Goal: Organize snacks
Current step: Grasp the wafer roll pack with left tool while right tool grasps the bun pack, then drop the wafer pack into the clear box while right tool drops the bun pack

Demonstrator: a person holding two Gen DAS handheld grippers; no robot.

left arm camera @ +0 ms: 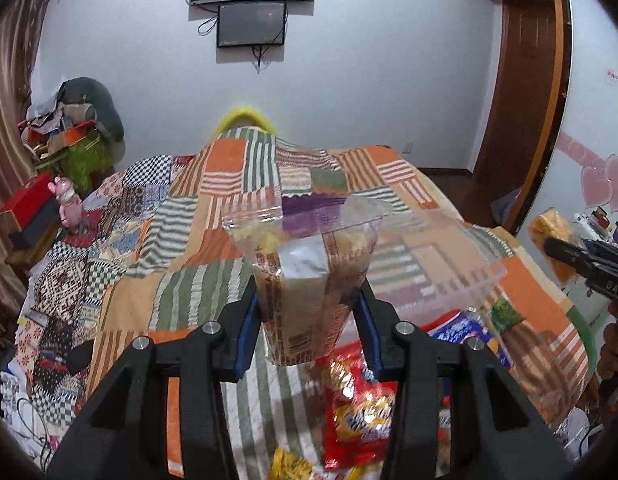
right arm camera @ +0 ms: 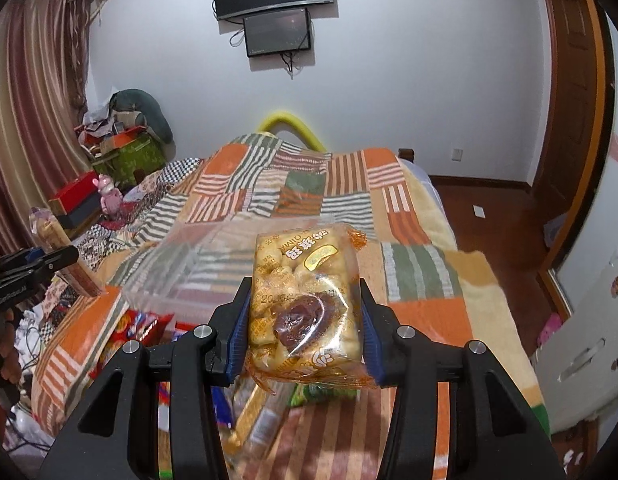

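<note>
My left gripper (left arm camera: pixel 309 304) is shut on a clear-topped brown snack packet (left arm camera: pixel 305 280), held upright above the bed. My right gripper (right arm camera: pixel 305 312) is shut on a yellow-orange packet of puffed pastry (right arm camera: pixel 305 300). A clear plastic bin (left arm camera: pixel 433 264) sits on the patchwork quilt, just beyond and right of the left gripper; it also shows in the right wrist view (right arm camera: pixel 197 268), left of the right gripper. Each gripper shows in the other's view: the right one (left arm camera: pixel 577 256), the left one (right arm camera: pixel 37 264). Loose snack packets, one red (left arm camera: pixel 357 408), lie below.
The bed with the patchwork quilt (right arm camera: pixel 349 200) fills the middle. Cluttered boxes and a pink toy (right arm camera: pixel 109 196) stand at the left. A wooden door (right arm camera: pixel 565 120) and floor are at the right. Two screens (right arm camera: pixel 277 12) hang on the far wall.
</note>
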